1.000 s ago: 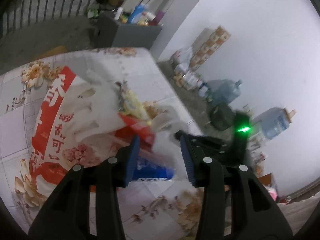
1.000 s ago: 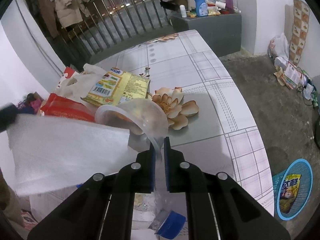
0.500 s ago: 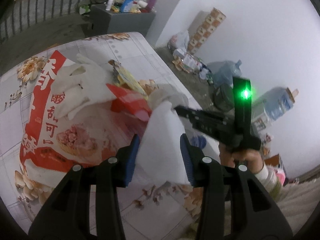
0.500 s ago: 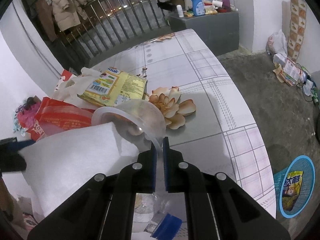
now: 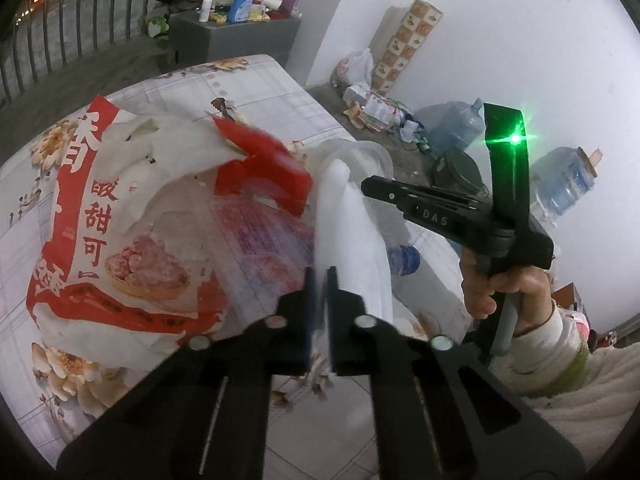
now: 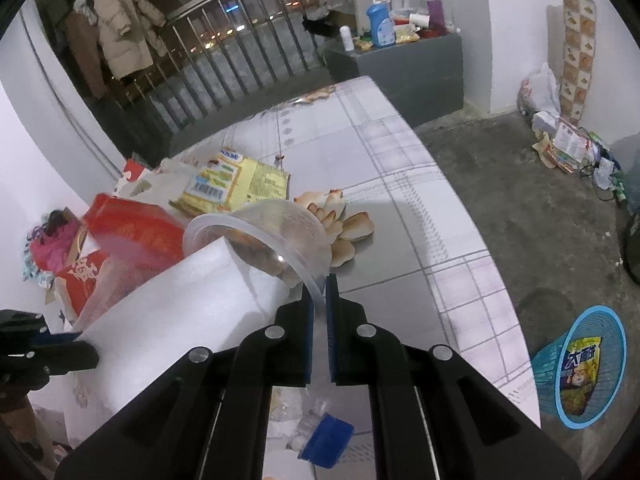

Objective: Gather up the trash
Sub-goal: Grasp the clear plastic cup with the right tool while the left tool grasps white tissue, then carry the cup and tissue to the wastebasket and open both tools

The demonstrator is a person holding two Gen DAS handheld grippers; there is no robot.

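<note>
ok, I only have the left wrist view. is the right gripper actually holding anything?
Observer: Yes. In the right wrist view, the right gripper has its fingers shut on the rim of the clear round plastic tub.
Operator: Where's the bin? None in my view.
Observer: A blue mesh plastic basket stands on the floor beside the table's right edge, with a yellow and blue snack bag in it.
Operator: Any more trash I can't make out?
Observer: A flat yellow snack packet with a barcode lies on the pile just beyond the tub.
</note>
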